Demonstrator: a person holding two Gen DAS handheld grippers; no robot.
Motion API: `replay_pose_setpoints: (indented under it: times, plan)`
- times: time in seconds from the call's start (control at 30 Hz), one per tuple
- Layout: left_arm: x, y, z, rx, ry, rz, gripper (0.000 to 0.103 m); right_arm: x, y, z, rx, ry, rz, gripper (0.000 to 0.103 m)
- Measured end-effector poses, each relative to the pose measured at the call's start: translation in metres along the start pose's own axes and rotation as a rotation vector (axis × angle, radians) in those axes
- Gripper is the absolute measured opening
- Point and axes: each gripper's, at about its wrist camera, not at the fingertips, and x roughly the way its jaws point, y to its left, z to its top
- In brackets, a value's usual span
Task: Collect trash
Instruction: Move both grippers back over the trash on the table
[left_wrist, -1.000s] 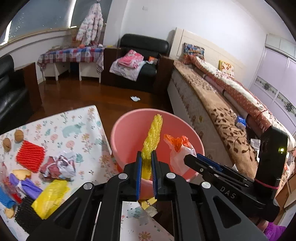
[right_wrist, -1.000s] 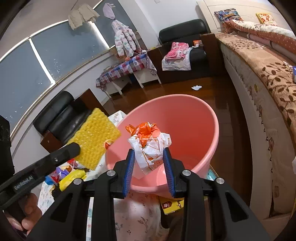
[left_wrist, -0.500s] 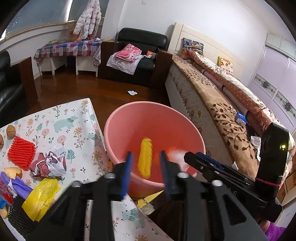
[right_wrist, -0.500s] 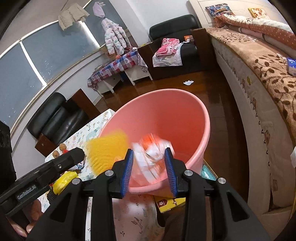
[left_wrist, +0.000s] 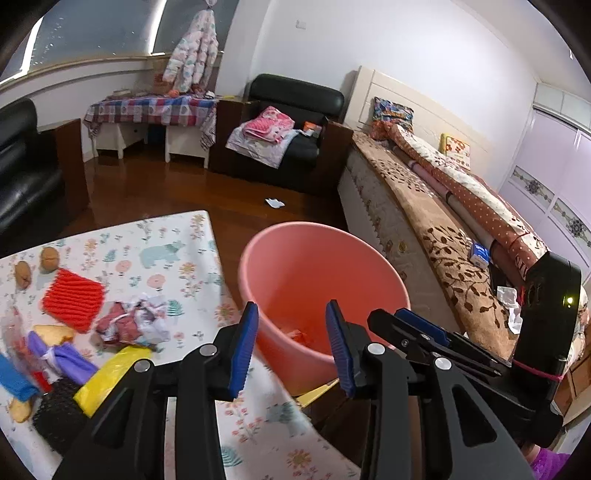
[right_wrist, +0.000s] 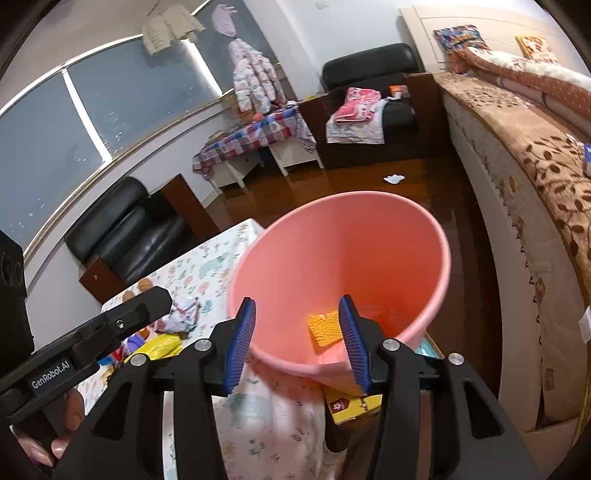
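Yellow foam net (right_wrist: 324, 328) down in pink bucket (right_wrist: 436, 236), below released, just-opened fingers (right_wrist: 242, 338) of both grippers.

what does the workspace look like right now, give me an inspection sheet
surface: table with floral cloth, trash left on its near-left part.
job's things: pink bucket beside the table edge; yellow foam net lies at its bottom.
clutter: red foam net, crumpled wrapper, yellow bag, purple bag, black net, two walnuts on the cloth.
grippers: left gripper and right gripper above the bucket; jaws have just been opening, nothing between them.
cables: nothing seen.
surroundings: bed, black armchair, paper scrap on floor.
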Motion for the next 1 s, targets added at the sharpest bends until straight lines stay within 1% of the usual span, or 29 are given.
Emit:
replay_pose_setpoints:
  times: [0.1,0.3,0.5,0.67,0.8,1.0]
  plan:
    - [-0.016,0.011,-0.003,-0.009,-0.023,0.034,0.038,-0.001,0.014,-0.003,-0.017,0.002,0.025,0.048]
    - [-0.058,0.041,-0.012,-0.04,-0.079,0.133,0.038,0.003,0.052,-0.014,-0.09,0.03,0.074,0.048]
    - [-0.099,0.094,-0.023,-0.154,-0.117,0.243,0.038,0.01,0.085,-0.023,-0.161,0.067,0.136,0.048]
    - [-0.125,0.128,-0.035,-0.218,-0.149,0.337,0.038,0.018,0.115,-0.028,-0.22,0.094,0.193,0.048]
    - [-0.139,0.155,-0.046,-0.274,-0.154,0.394,0.038,0.025,0.136,-0.032,-0.269,0.12,0.237,0.048]
    - [-0.14,0.188,-0.062,-0.344,-0.122,0.457,0.038,0.039,0.165,-0.039,-0.331,0.163,0.293,0.048]
